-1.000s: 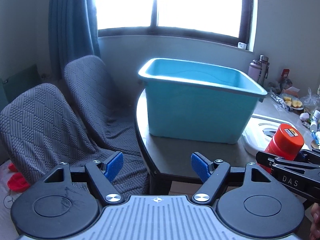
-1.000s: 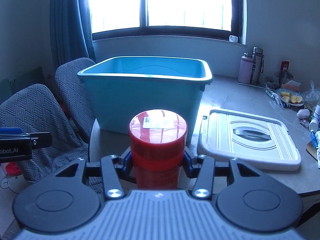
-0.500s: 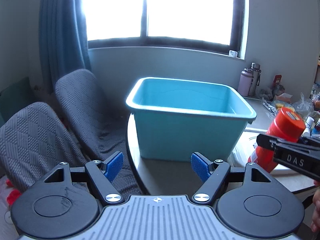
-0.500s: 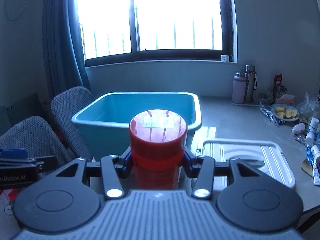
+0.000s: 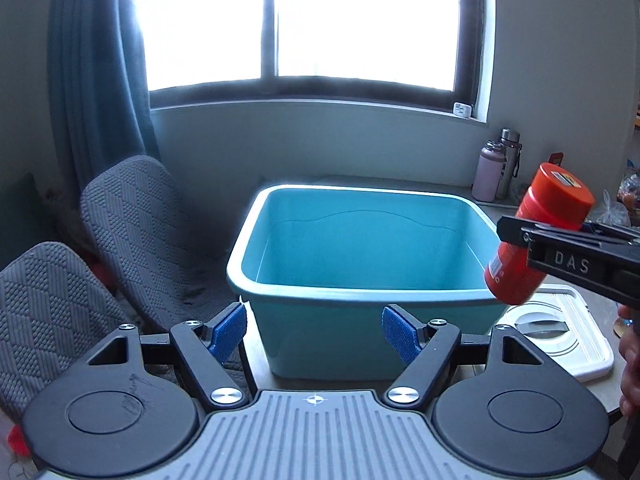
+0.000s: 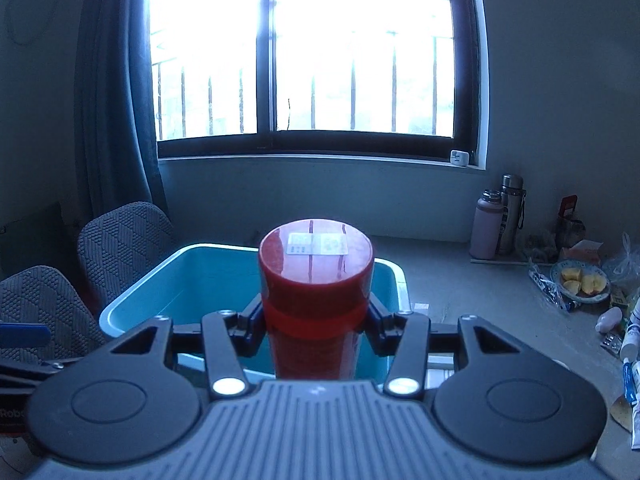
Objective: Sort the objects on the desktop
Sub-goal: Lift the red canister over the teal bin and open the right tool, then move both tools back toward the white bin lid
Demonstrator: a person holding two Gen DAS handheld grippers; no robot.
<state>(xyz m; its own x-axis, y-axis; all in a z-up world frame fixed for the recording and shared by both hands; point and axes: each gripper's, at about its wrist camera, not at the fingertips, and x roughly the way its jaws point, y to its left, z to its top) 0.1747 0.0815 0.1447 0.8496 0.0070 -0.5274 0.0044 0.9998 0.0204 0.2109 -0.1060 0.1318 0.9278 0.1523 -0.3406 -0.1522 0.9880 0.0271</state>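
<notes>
Left gripper wide apart, blue pads gripping nothing, held low in front of the near wall of the bin. Pointed straight at the bin, which stands on the table with its inside showing bare teal walls. To the left, beyond the table edge, two grey chairs. Behind, curtain and window.

Right gripper clamped tight on the red can, fingers pressed against both sides just under the lid. Can upright between them in the right wrist view, white label on its top. From the left wrist view, can tilted, lifted clear of the table, hanging at the bin's right rim with its lower end over the near-right corner; exactly inside or outside the rim, cannot tell. Right gripper reaching in from the right edge, marked "DAS".

Right of the bin, white lid flat on the table. Farther back by the wall, two bottles; further right, a plate of fruit among wrappers.
</notes>
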